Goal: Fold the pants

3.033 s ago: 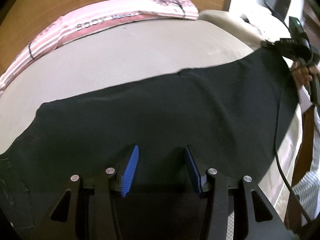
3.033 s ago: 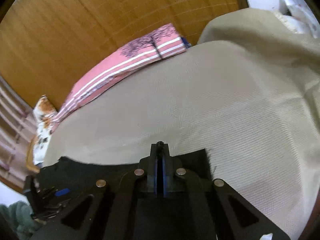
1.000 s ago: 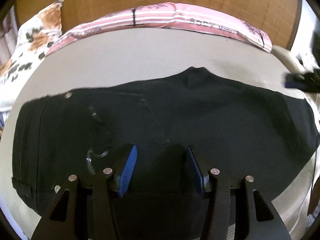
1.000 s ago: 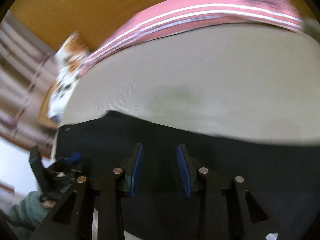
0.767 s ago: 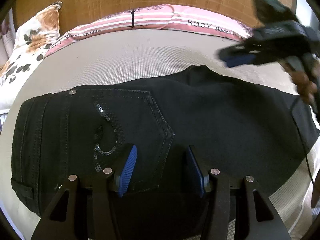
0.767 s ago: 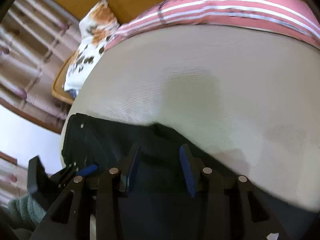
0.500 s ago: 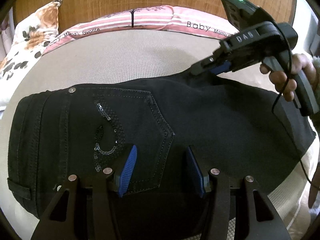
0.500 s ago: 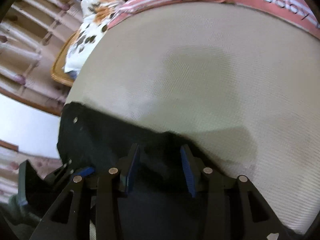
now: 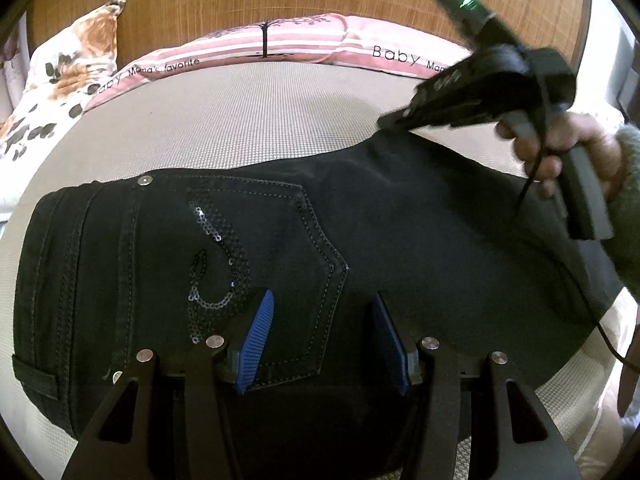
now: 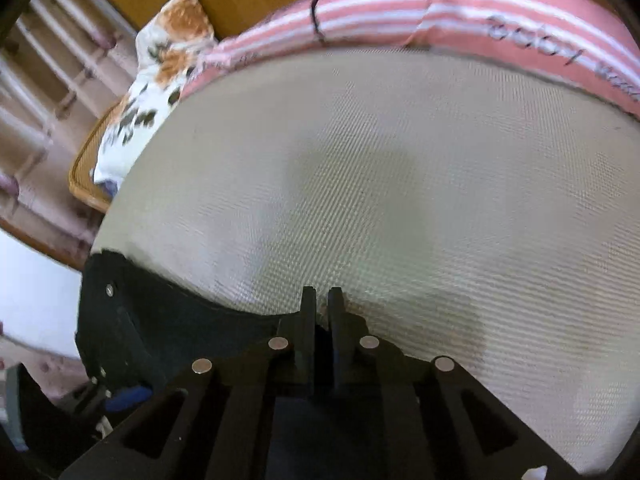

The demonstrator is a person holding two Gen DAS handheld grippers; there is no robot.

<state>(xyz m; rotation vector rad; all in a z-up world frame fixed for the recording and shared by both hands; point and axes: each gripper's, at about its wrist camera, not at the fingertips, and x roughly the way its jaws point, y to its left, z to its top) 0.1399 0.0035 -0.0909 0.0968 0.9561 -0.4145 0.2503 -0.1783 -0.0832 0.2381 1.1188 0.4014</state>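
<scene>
From the left wrist, the black pants lie flat across the beige bed cover, seat up; the left gripper hovers with jaws spread just past the sequinned back pocket, holding nothing, while the right gripper bites the peaked crotch edge on the pants' far side. From the right wrist, the right gripper has its jaws nearly together, pinching that peak of the pants. This looks like a tidying step, and next the peak likely needs drawing in over the pants.

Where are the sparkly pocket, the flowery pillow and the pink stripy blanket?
sparkly pocket (image 9: 256,264), left wrist view, on its sequin swirl.
flowery pillow (image 9: 72,68), left wrist view, on its orange flower.
pink stripy blanket (image 9: 304,46), left wrist view, on its striped middle.
</scene>
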